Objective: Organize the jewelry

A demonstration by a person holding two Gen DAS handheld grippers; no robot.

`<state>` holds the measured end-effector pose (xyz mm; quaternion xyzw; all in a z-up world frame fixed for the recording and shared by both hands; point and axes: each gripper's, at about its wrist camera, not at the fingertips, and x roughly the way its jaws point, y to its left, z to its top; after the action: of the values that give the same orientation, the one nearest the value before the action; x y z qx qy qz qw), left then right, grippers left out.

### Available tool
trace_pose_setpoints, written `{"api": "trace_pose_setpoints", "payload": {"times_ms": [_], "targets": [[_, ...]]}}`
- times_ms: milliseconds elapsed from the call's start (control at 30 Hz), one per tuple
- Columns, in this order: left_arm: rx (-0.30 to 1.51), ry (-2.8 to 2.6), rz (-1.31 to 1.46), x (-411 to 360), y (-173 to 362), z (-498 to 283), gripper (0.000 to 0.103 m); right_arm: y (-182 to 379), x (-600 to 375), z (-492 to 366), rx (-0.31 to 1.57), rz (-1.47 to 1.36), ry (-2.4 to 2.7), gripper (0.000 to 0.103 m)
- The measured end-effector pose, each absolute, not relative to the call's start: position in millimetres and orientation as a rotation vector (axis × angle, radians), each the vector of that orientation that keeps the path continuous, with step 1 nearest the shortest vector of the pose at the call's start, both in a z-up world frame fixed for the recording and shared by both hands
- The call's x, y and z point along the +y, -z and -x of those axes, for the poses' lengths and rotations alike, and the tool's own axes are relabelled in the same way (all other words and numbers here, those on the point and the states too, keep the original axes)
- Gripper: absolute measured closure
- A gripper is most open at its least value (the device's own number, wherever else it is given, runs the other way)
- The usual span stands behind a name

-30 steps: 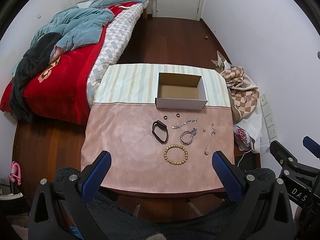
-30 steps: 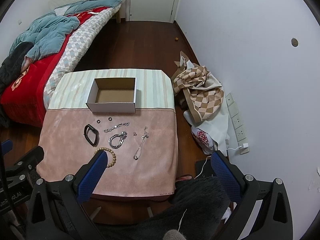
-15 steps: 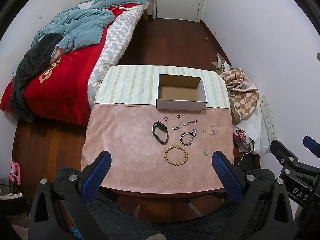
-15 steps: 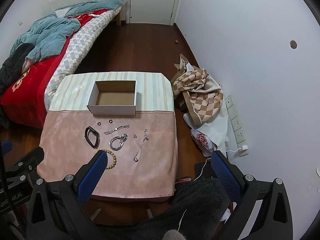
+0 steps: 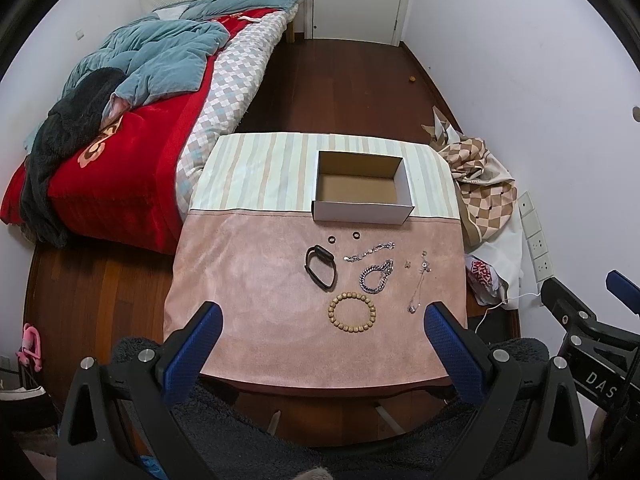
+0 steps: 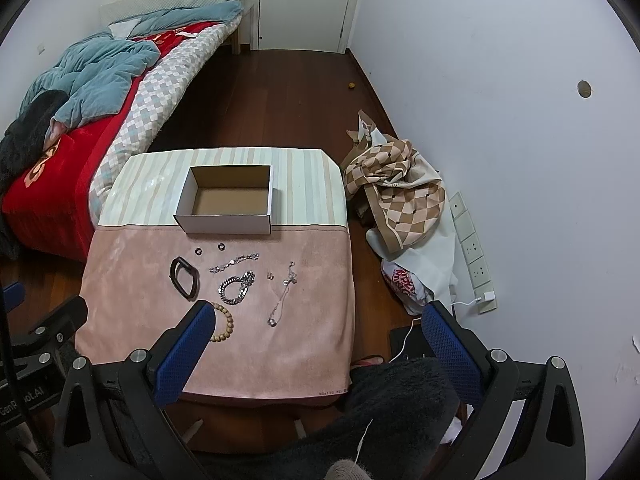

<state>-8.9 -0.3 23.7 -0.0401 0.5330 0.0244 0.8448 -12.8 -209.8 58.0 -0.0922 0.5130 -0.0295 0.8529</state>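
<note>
An open empty cardboard box [image 5: 362, 192] [image 6: 228, 200] stands on the cloth-covered table [image 5: 248, 288]. In front of it lie a black band [image 5: 320, 266] [image 6: 184, 278], two small black rings [image 5: 343, 237], a thin silver bracelet [image 5: 369, 251], a chunky silver chain [image 5: 376, 276] [image 6: 237, 287], small earrings [image 5: 408, 264], a silver necklace [image 5: 420, 286] [image 6: 282, 294] and a wooden bead bracelet [image 5: 352, 312] [image 6: 224, 322]. My left gripper [image 5: 320, 332] is open and empty, above the table's near edge. My right gripper [image 6: 316, 328] is open and empty, above the near right corner.
A bed [image 5: 132, 120] with red and teal bedding stands left of the table. A heap of checkered cloth [image 6: 396, 196] and a bag [image 6: 404, 284] lie on the floor at the right, by the wall sockets [image 6: 472, 248]. A door [image 6: 304, 0] is at the back.
Both grippers have shifted slightly; the table sits a little lower in the right wrist view. Nothing on the table has moved.
</note>
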Motion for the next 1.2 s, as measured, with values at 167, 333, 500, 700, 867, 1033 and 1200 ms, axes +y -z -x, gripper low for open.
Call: {"api": "trace_pose_setpoints", "payload": {"times_ms": [167, 333, 500, 700, 867, 1033, 1200], "targets": [[1.124, -0.05, 0.085, 0, -23, 9, 0.0, -58, -210, 12, 1.078, 0.193, 0.061, 0.0], [1.117, -0.074, 0.064, 2, -14, 1, 0.0, -51, -212, 5, 1.076, 0.174, 0.07, 0.0], [1.149, -0.128, 0.033, 8, 20, -29, 0.0, -18, -227, -18, 1.114, 0.111, 0.096, 0.0], [1.266, -0.136, -0.007, 9, 90, -63, 0.001, 50, -244, -46, 1.187, 0.053, 0.113, 0.0], [1.391, -0.098, -0.025, 1, 154, -74, 0.001, 121, -253, -61, 1.283, 0.022, 0.117, 0.009], [1.497, -0.042, 0.012, -6, 208, -74, 0.003, 182, -258, -66, 1.374, 0.013, 0.123, 0.017], [1.564, -0.02, 0.03, -11, 246, -77, 0.032, 209, -260, -62, 1.42, -0.01, 0.123, 0.018]]}}
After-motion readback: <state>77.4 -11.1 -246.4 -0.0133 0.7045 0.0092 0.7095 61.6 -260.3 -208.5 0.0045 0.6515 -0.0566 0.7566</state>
